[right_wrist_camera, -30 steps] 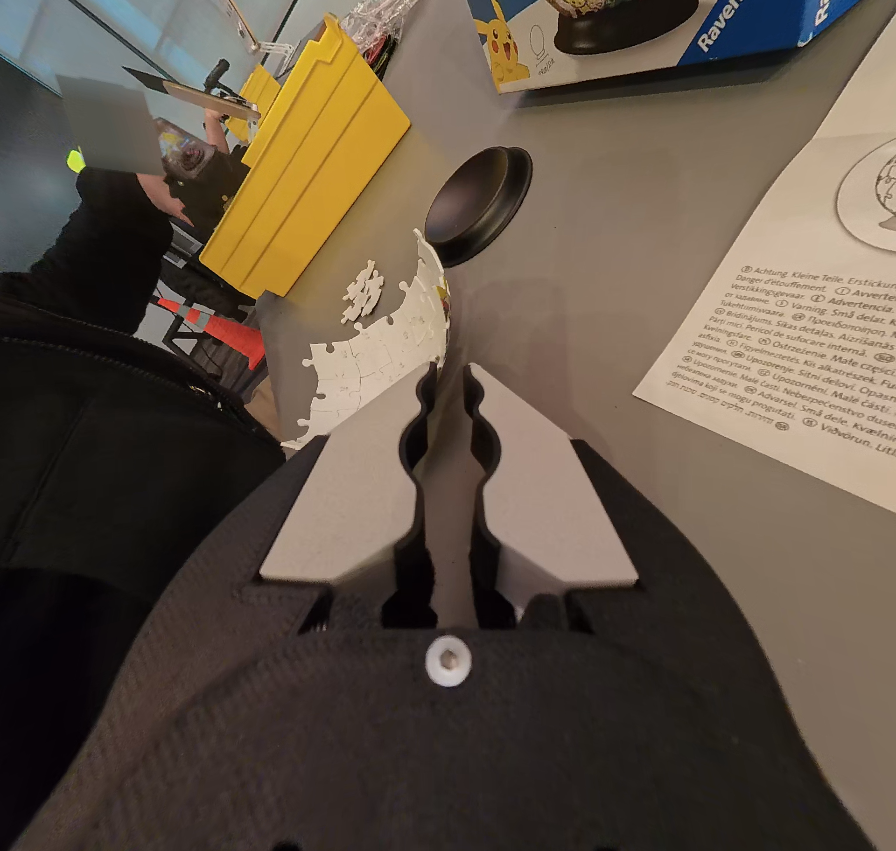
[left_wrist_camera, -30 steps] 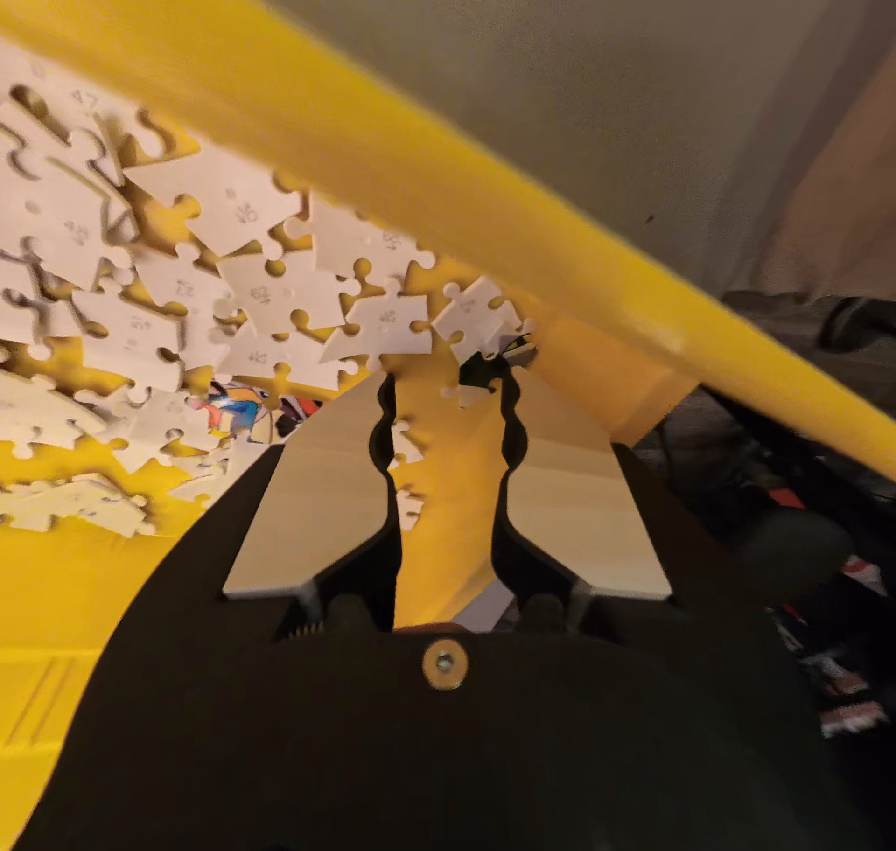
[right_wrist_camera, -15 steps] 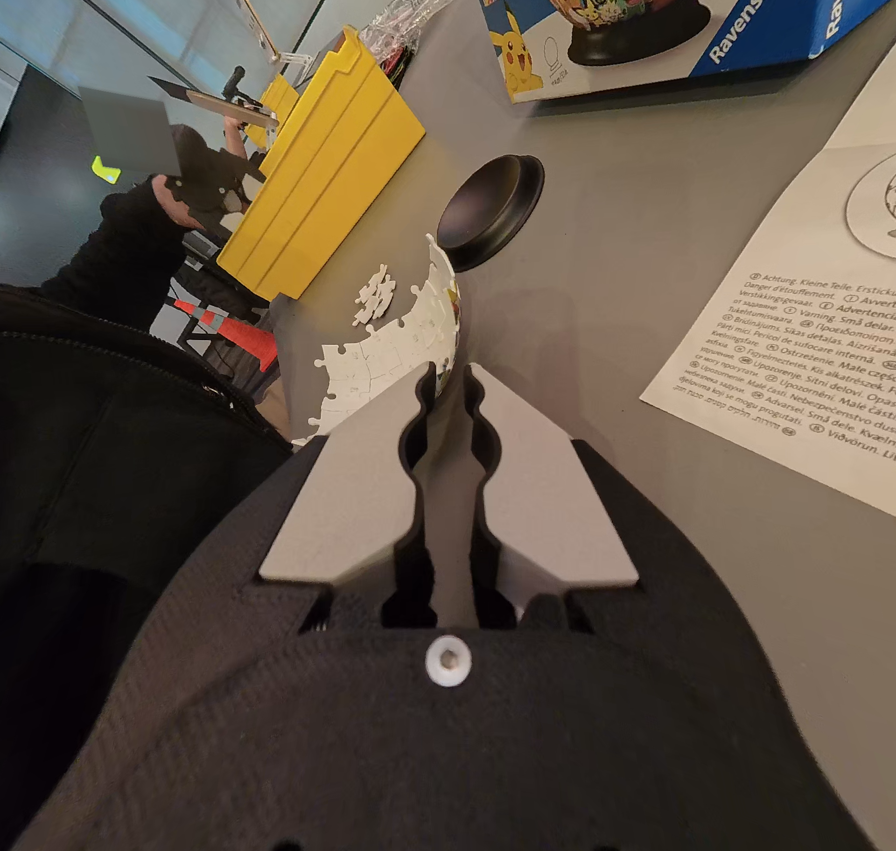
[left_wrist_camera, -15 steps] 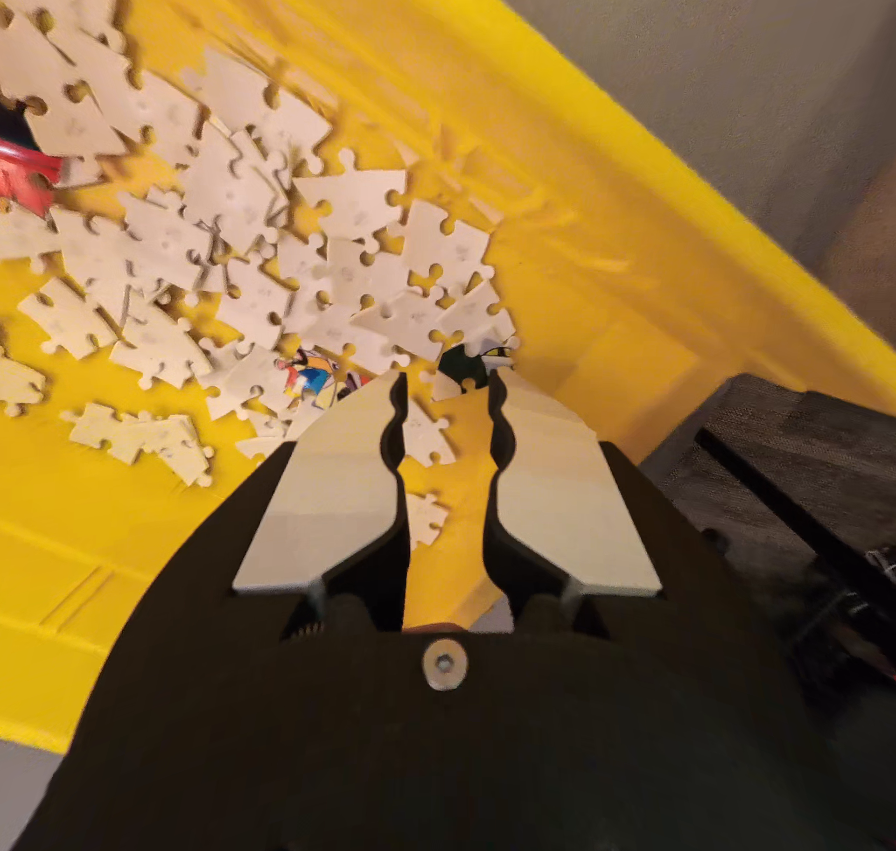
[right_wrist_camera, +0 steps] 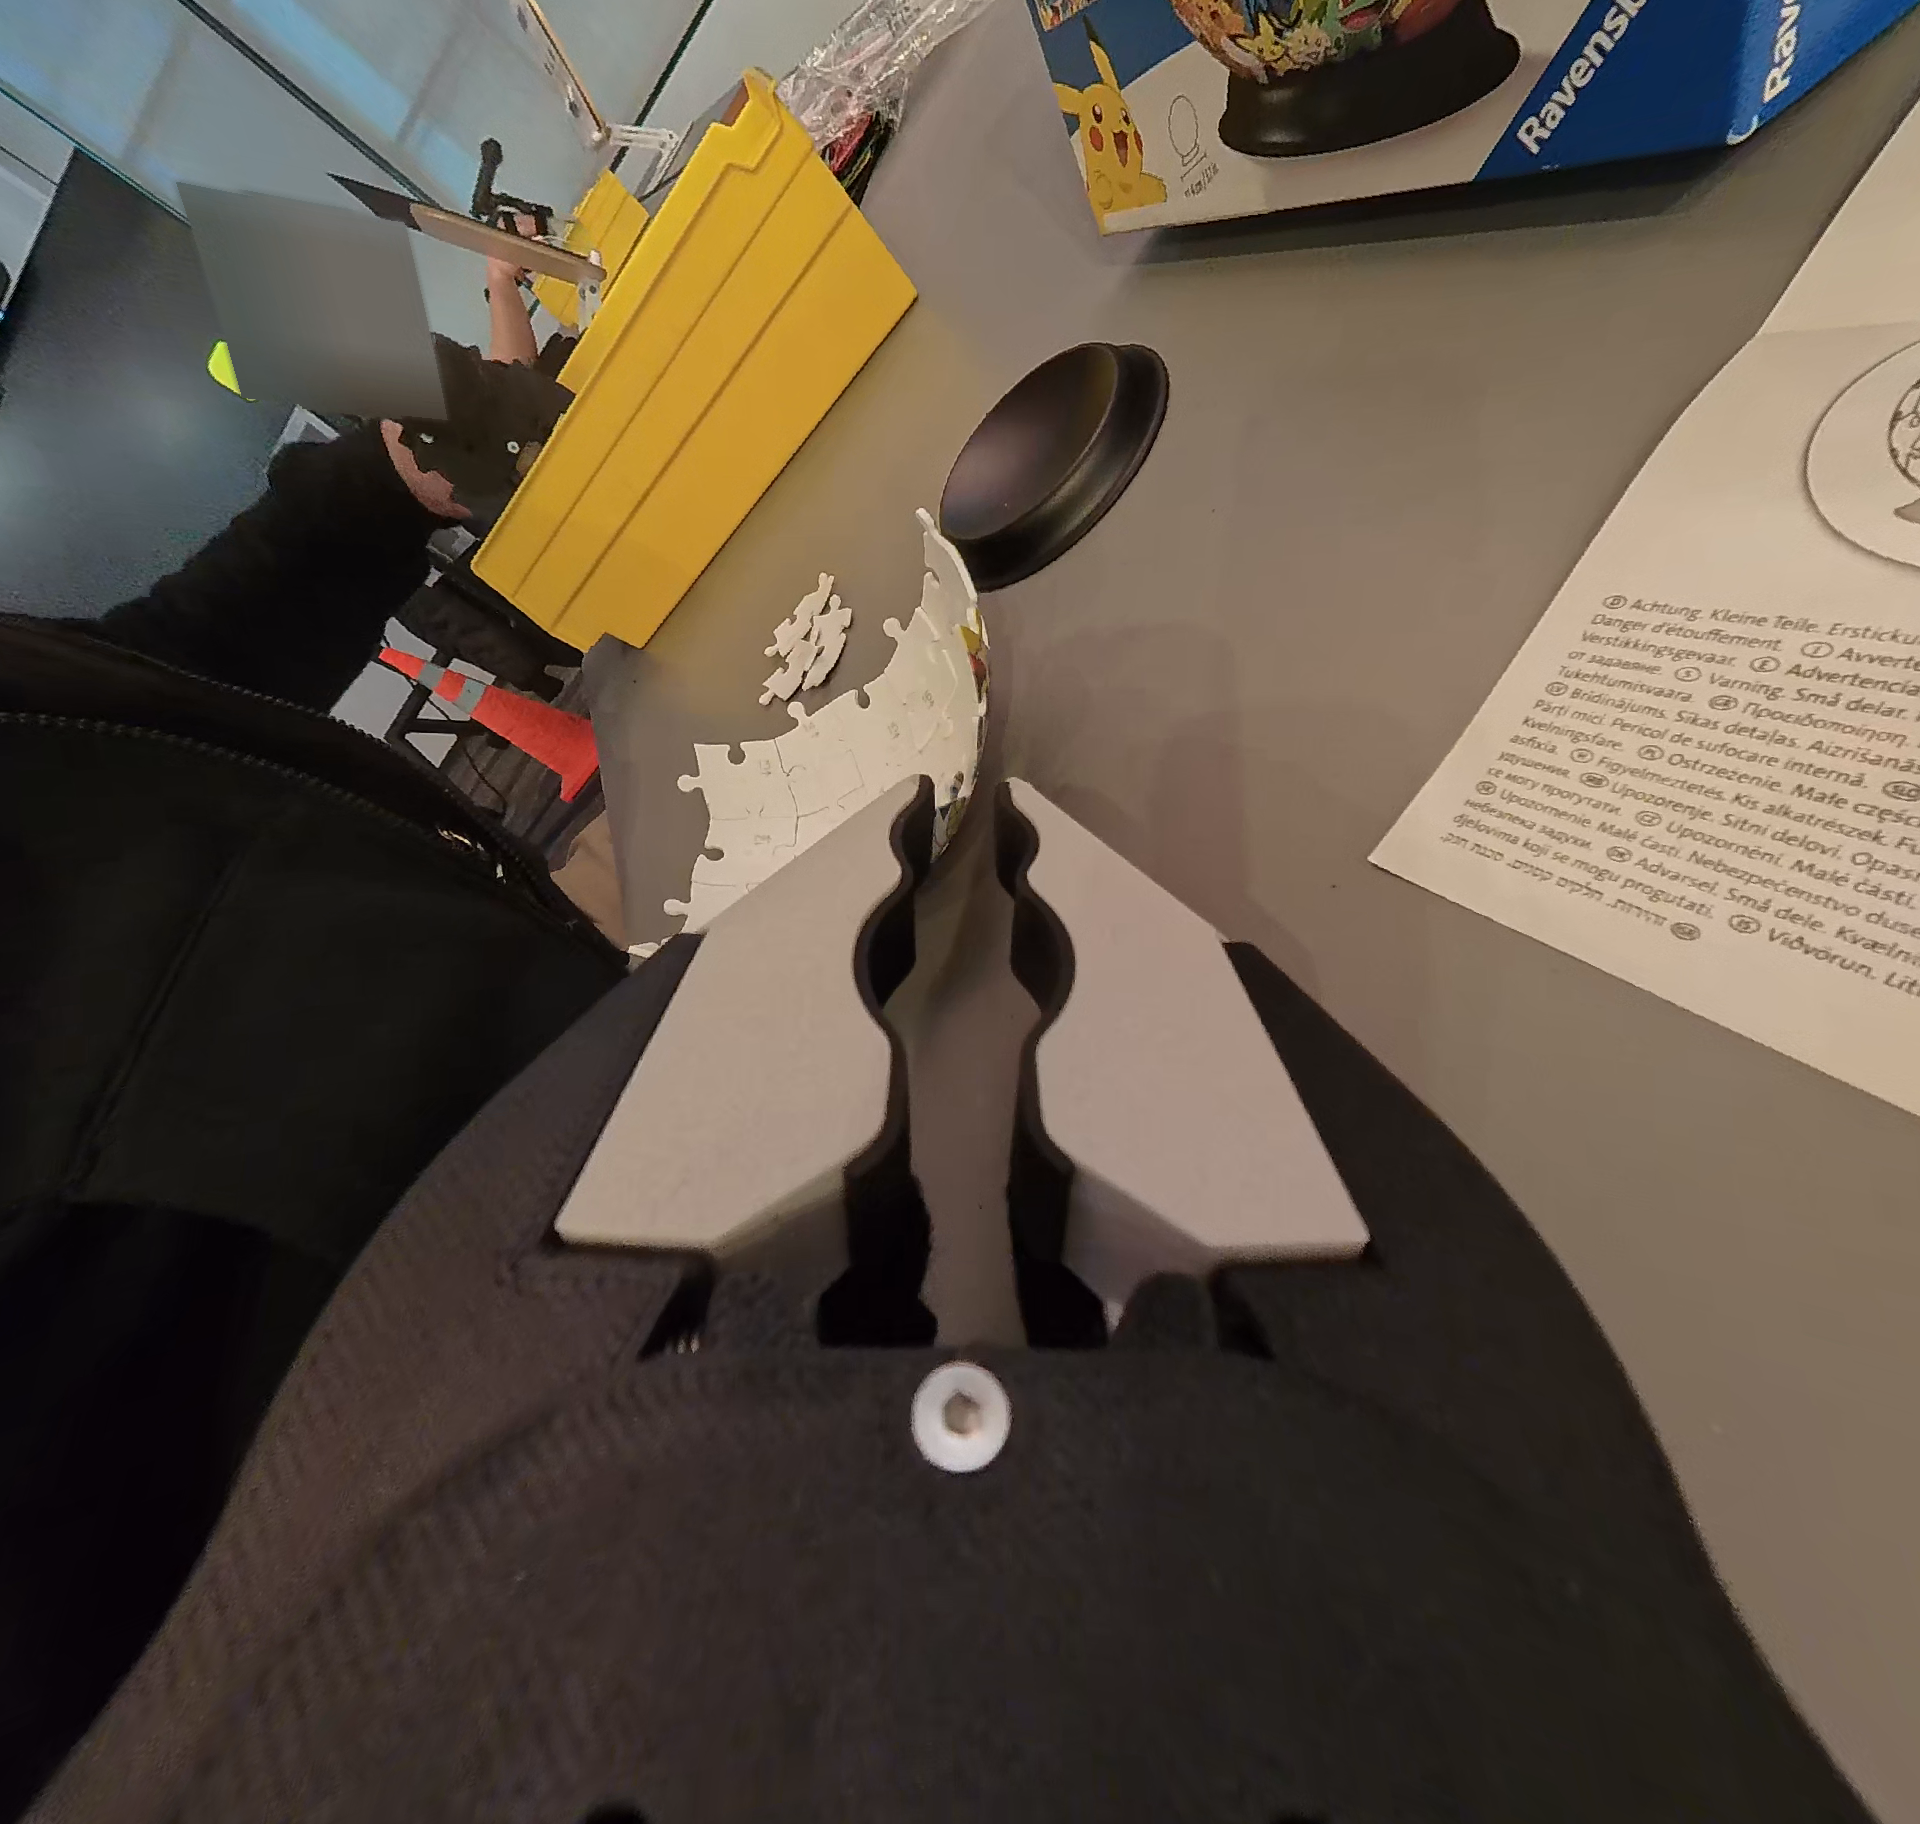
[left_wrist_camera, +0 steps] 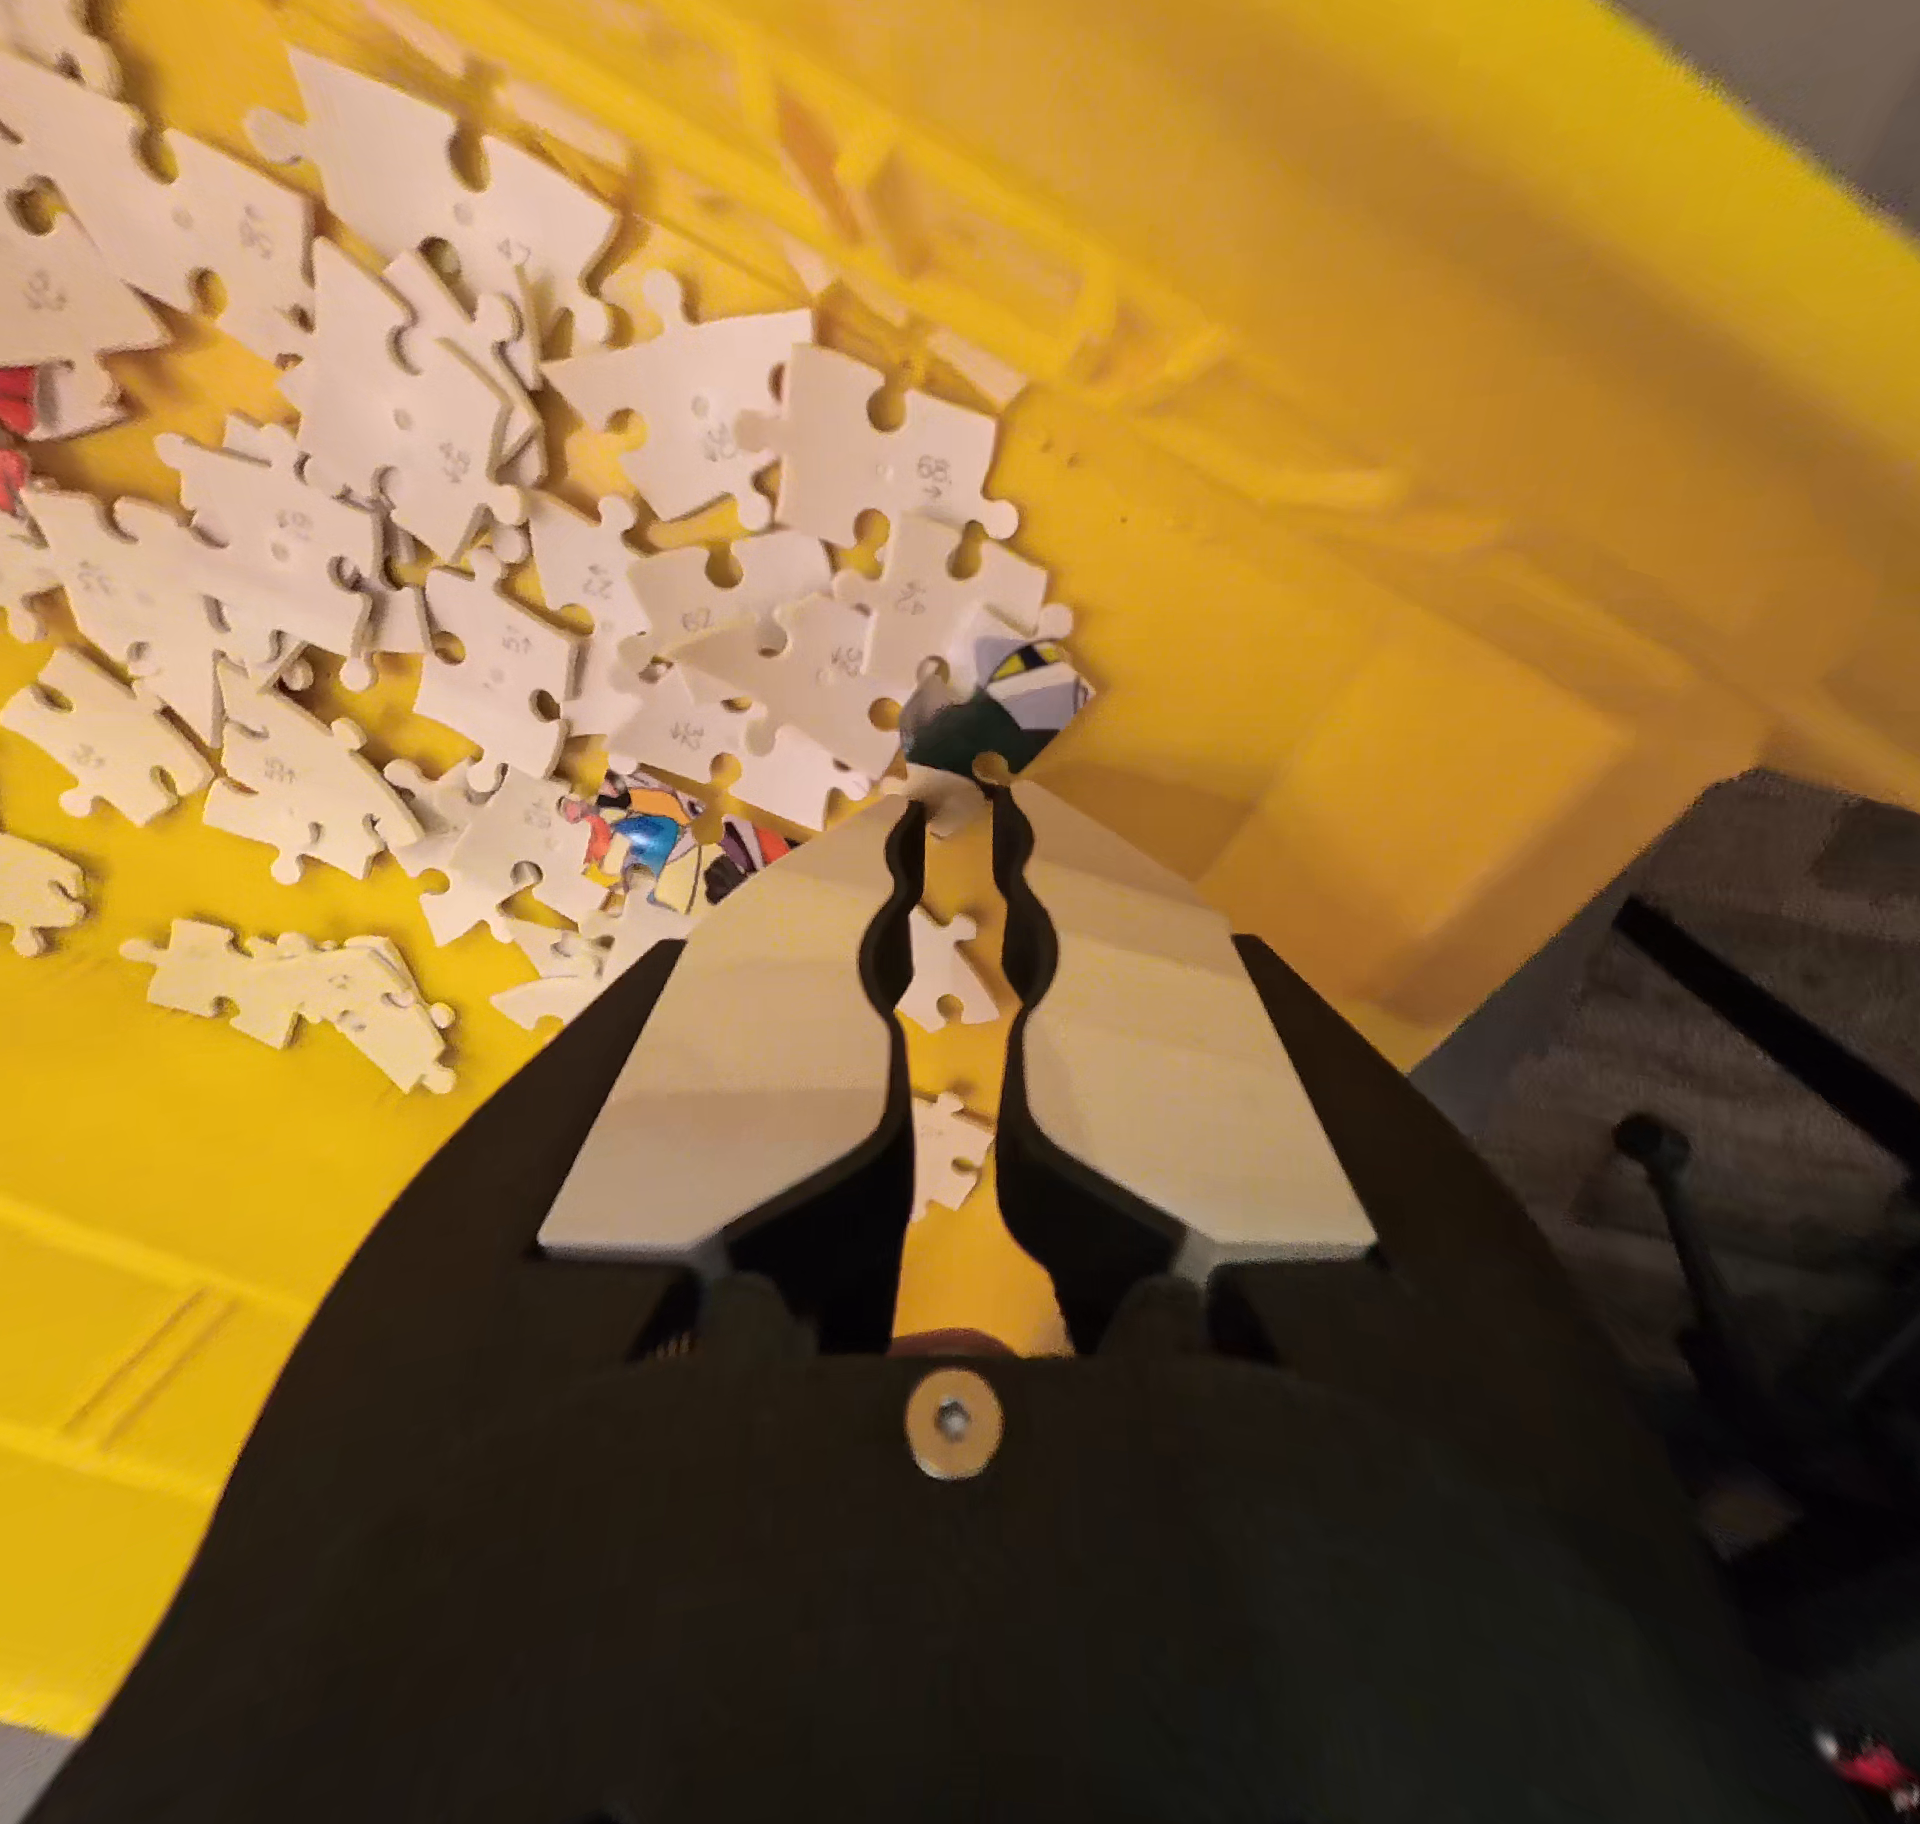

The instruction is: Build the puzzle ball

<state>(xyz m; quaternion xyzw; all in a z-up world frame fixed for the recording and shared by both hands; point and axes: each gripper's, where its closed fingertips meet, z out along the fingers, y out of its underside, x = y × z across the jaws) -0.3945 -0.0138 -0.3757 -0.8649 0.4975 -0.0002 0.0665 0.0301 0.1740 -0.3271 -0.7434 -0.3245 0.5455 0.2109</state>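
My left gripper [left_wrist_camera: 953, 806] is down inside the yellow bin [left_wrist_camera: 1299, 424], over a heap of puzzle pieces [left_wrist_camera: 499, 486] that lie mostly white side up. Its jaws are narrowed onto the edge of a small white piece [left_wrist_camera: 938, 800] at the tips. A dark printed piece [left_wrist_camera: 997, 714] lies just beyond. My right gripper [right_wrist_camera: 963, 800] hovers low over the grey table [right_wrist_camera: 1299, 527], its jaws a narrow gap apart and empty. The partly built ball shell [right_wrist_camera: 831, 777] stands just ahead of its left fingertip. The black ball stand [right_wrist_camera: 1049, 465] sits beyond.
A few joined loose pieces [right_wrist_camera: 805, 636] lie beside the shell. The yellow bin [right_wrist_camera: 707, 361] stands at the table's far left edge, with a person in black [right_wrist_camera: 312, 548] behind it. The puzzle box [right_wrist_camera: 1455, 39] is at the back and the instruction sheet [right_wrist_camera: 1714, 683] at right. The gap from one gripper's tips to the other's is roughly 45 centimetres.
My left gripper has come down over the bin rim into the bin and its jaws have closed in around the small white piece. The right gripper has shifted only slightly.
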